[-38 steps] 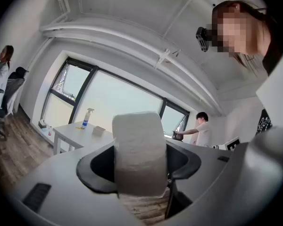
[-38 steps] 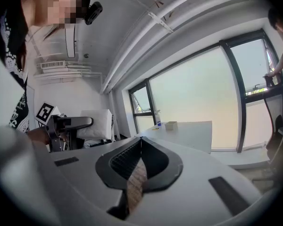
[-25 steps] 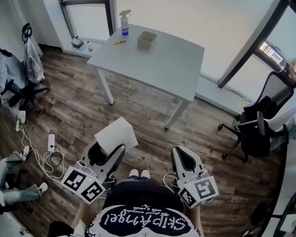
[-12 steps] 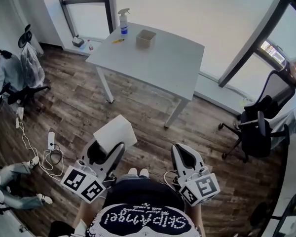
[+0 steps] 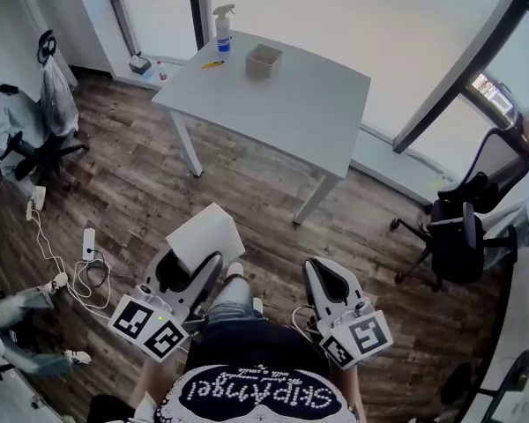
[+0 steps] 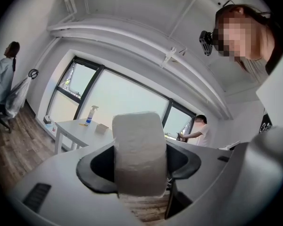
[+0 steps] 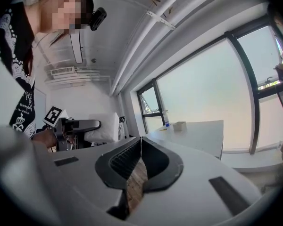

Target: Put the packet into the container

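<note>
Two grippers sit low in the head view, just in front of the person's dark printed shirt (image 5: 251, 390), and all the action is on the left side. The left gripper (image 5: 192, 270) has the white packet (image 5: 205, 237) clamped between its jaws. Its own view shows them pressed against both sides of the packet, which stands up out of them and fills the middle of the picture.

The right gripper (image 5: 328, 276) carries nothing: its jaws meet at the tips, with only a thin sliver of wooden floor (image 5: 141, 192) showing through lower down.

Over to the container (image 5: 264, 60) now, a small open beige box sitting on the far side of the grey table (image 5: 291, 113), well apart from the packet. Near it, toward the table's far corner, a spray bottle (image 5: 223, 28) stands upright and a yellow pen (image 5: 213, 63) lies flat.

Packet and grippers hang over the floor, short of the table's near edge. An office chair (image 5: 458, 236) stands off to the right.
</note>
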`<action>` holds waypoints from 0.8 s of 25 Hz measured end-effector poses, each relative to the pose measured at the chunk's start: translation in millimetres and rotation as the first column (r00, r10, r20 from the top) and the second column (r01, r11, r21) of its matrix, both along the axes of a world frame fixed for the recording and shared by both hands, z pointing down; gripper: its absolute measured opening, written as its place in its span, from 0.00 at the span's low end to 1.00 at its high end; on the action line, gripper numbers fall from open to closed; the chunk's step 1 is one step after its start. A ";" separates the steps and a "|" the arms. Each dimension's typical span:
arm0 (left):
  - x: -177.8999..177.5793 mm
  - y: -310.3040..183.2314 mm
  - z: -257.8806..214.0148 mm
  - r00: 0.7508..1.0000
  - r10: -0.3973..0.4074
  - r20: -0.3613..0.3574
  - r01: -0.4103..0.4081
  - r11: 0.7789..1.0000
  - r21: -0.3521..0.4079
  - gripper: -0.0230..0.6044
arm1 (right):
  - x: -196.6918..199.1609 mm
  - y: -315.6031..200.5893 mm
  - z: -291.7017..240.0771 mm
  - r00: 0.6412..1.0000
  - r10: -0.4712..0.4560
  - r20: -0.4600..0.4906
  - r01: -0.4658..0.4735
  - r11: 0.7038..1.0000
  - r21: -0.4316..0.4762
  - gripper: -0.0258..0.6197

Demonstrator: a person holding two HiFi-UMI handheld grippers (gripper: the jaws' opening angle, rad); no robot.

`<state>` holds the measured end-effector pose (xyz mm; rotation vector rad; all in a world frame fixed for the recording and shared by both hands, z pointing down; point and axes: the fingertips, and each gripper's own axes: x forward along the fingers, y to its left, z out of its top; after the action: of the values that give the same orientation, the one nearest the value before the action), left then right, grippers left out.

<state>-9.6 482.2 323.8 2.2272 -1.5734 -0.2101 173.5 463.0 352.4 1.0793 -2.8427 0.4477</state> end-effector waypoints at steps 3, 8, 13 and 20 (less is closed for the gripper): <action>-12.3 -16.1 0.5 1.000 -0.019 -0.010 0.019 1.000 -0.002 0.50 | -6.5 -12.5 4.9 1.000 0.013 -0.026 -0.014 1.000 -0.013 0.06; -32.3 -51.8 -9.1 0.999 -0.025 -0.021 0.025 1.000 0.013 0.50 | -22.2 -44.2 -2.7 0.999 0.045 -0.027 -0.045 0.999 -0.010 0.06; -51.6 -82.8 -23.4 1.000 0.000 -0.014 0.000 0.999 0.035 0.50 | -48.8 -71.4 -14.2 0.999 0.049 -0.017 -0.049 0.999 0.010 0.06; -69.8 -113.9 -28.2 0.999 0.036 -0.007 -0.036 0.998 0.044 0.50 | -74.5 -98.7 -14.5 0.998 0.053 -0.021 -0.053 0.999 -0.002 0.06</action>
<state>-79.4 368.3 295.6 2.2833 -1.5372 -0.2453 99.0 364.3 337.9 1.1547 -2.8005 0.4411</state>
